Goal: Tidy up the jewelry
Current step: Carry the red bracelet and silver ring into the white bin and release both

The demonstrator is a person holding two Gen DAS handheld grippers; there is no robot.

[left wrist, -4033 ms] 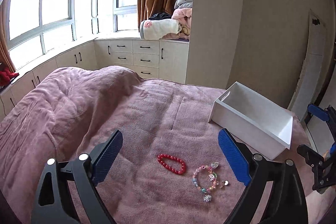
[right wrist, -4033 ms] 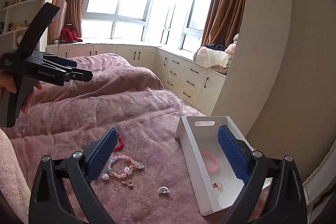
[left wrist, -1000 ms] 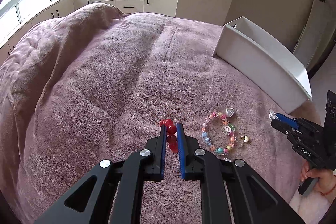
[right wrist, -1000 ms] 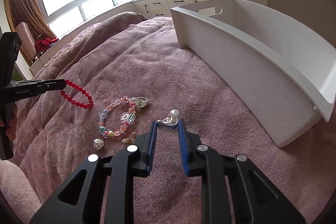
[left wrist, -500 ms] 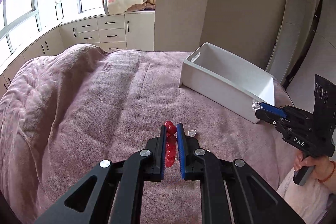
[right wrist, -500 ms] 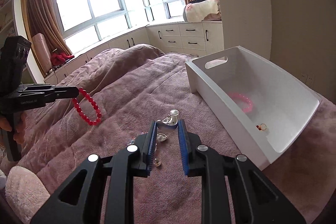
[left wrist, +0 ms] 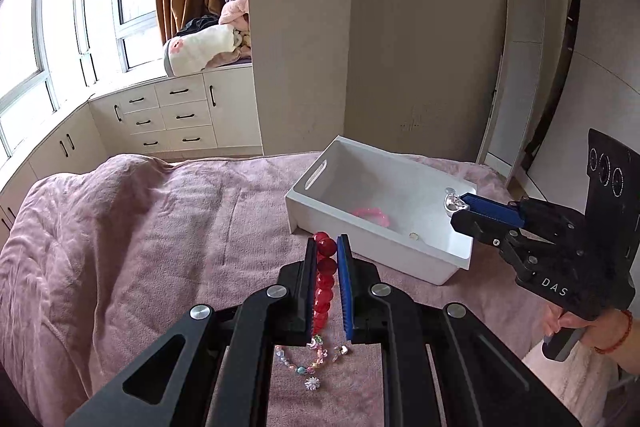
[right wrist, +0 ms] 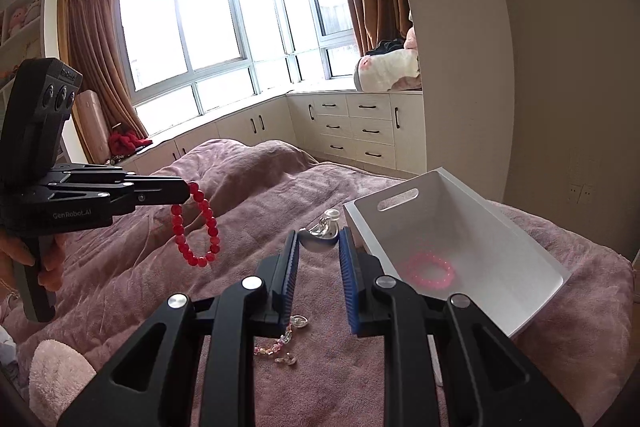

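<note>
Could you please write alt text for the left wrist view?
Left tongs grip a red bead bracelet above a pink bed. Right tongs hold a silver charm over a white box.

Bed [left wrist: 160, 227] under a rumpled mauve blanket [right wrist: 248, 195], humped toward the window side. On it, over to the right, a white bin [left wrist: 360, 239] with a slot handle, sitting flat. Near the front edge, straight on the blanket, a pastel bead bracelet [left wrist: 304, 359] with a small flower charm [left wrist: 311, 383] just beside it. Close by, two little silvery pieces [right wrist: 290, 359], too small to tell what.
</note>
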